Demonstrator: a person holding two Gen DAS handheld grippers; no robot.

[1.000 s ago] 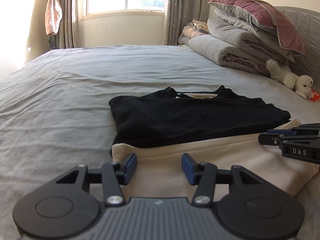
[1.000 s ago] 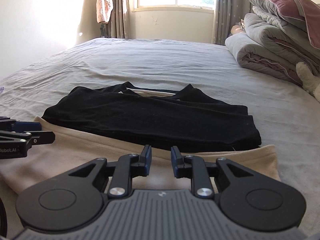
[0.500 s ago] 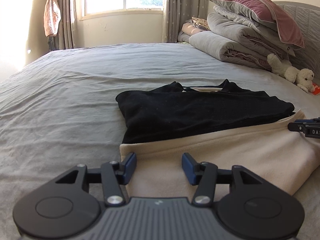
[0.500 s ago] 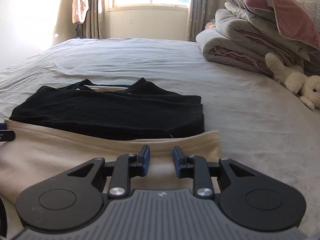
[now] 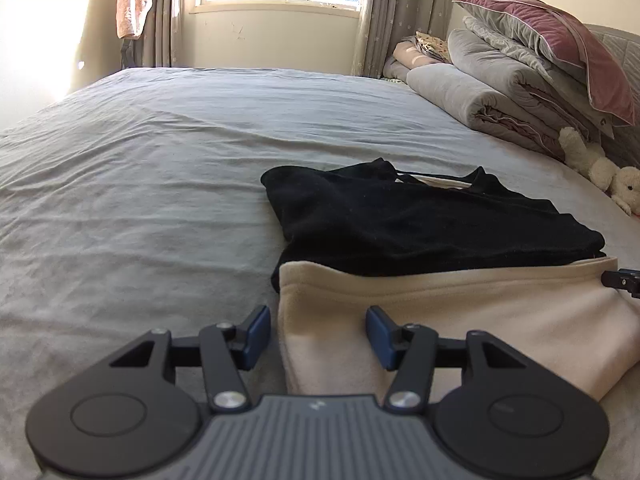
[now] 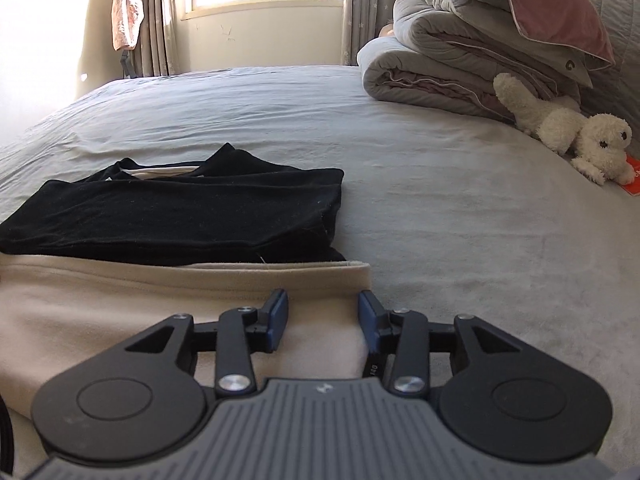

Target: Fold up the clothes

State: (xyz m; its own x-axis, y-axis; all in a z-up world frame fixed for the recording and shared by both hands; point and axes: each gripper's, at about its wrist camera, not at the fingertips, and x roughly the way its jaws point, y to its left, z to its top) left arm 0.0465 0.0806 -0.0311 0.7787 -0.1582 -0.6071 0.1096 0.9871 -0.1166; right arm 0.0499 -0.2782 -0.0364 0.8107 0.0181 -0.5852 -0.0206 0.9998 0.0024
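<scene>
A beige garment (image 5: 460,320) lies flat on the grey bed sheet (image 5: 140,180), with a folded black garment (image 5: 420,228) resting on its far half. My left gripper (image 5: 318,330) hovers open over the beige garment's near left corner, whose left edge runs between the fingers without touching the pads. In the right wrist view, my right gripper (image 6: 324,314) is at the right corner of the beige garment (image 6: 120,300). Its jaws are opening, and the cloth's edge lies between them, unpressed. The black garment (image 6: 180,216) sits just beyond. The right gripper's tip (image 5: 622,280) shows at the left view's edge.
Folded grey duvets topped by a mauve pillow (image 6: 460,52) are stacked at the bed's head on the right. A white plush dog (image 6: 568,128) lies beside them, next to an orange tag (image 6: 630,176). Behind the bed are a window and curtains.
The two grippers have drawn apart, the left toward the beige garment's left corner and the right toward its right corner. The right jaws have widened.
</scene>
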